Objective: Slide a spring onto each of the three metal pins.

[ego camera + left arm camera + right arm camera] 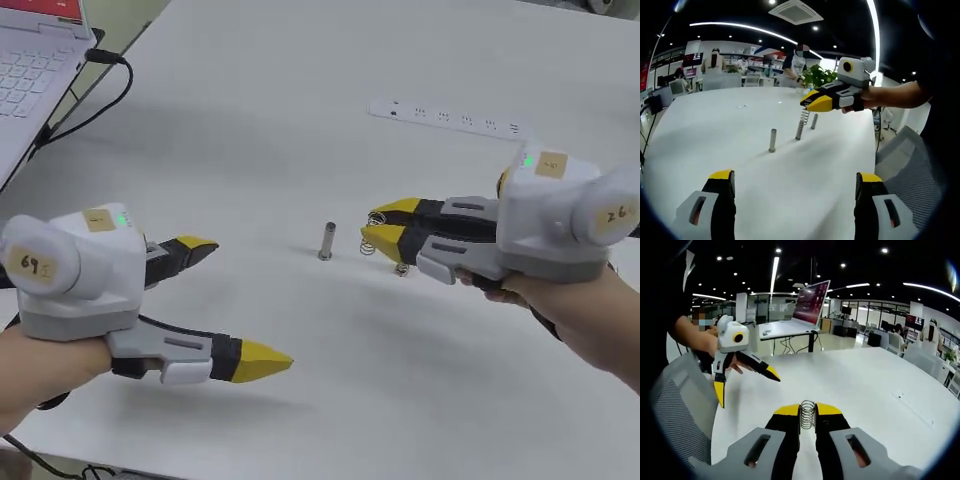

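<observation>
We judge the task to be underway, with no pin that we can call finished. The right gripper point(368, 226) is clenched on a spring point(808, 416), the coil pinched upright between its yellow tips. In the left gripper view that spring runs from those tips down towards the white table point(250, 130), so we take it to be going over the middle pin. We cannot make out that pin itself, nor whether the spring is fully seated.

Just beside it, towards the left gripper point(242, 302), stands a bare pin point(327, 240), upright and with no spring on it; that 1 is clearly left to do. A 3rd pin point(813, 121) stands close on the far side of the spring, under the right gripper in the head view. It is too small for us to say whether it carries a spring.

The left gripper hangs above the table, well apart from the pins, its jaws spread wide and holding nothing. We see no spare spring lying loose on the table. A power strip point(450, 118) and a laptop point(30, 60) sit far from the work.
</observation>
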The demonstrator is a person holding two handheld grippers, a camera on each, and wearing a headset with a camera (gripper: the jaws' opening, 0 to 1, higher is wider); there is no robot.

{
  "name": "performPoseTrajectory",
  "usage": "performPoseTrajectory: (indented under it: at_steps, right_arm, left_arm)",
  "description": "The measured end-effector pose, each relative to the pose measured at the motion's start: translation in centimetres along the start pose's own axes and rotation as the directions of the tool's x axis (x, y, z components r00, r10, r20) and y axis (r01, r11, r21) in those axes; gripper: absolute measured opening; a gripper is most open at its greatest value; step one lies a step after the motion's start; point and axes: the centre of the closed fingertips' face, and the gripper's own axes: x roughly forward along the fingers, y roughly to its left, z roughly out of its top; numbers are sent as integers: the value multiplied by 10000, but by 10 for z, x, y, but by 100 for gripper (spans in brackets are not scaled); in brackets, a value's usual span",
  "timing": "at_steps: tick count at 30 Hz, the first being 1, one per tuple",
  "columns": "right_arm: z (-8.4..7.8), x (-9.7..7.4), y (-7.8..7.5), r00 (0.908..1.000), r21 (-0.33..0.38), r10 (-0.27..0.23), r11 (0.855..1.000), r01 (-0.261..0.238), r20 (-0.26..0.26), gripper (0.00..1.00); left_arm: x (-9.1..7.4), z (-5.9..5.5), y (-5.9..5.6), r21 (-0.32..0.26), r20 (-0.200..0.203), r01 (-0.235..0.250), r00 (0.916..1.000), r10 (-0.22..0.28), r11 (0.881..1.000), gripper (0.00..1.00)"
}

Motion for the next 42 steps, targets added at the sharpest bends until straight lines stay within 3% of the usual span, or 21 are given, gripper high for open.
performPoseTrajectory:
  at_steps: [6,21,29,42]
  right_arm:
    - [2,9,-9,10000,-54,-69,10000,69,-36,8]
    - [4,41,-27,9993,681,-383,9969,386,-49,8]
    - [-8,49,-30,9984,931,-466,9944,495,-322,8]
    - [-10,52,-29,9985,1184,-452,9918,487,-319,8]
  left_arm:
    - [-1,-3,-1,-9,-89,-28,10000,28,10000,98]
    - [-3,-7,-1,-112,-79,-82,9999,82,9999,98]
    - [-6,-9,0,-240,-24,-102,9999,101,9997,98]
    - [-7,-11,-1,-339,11,-40,10000,40,9994,98]
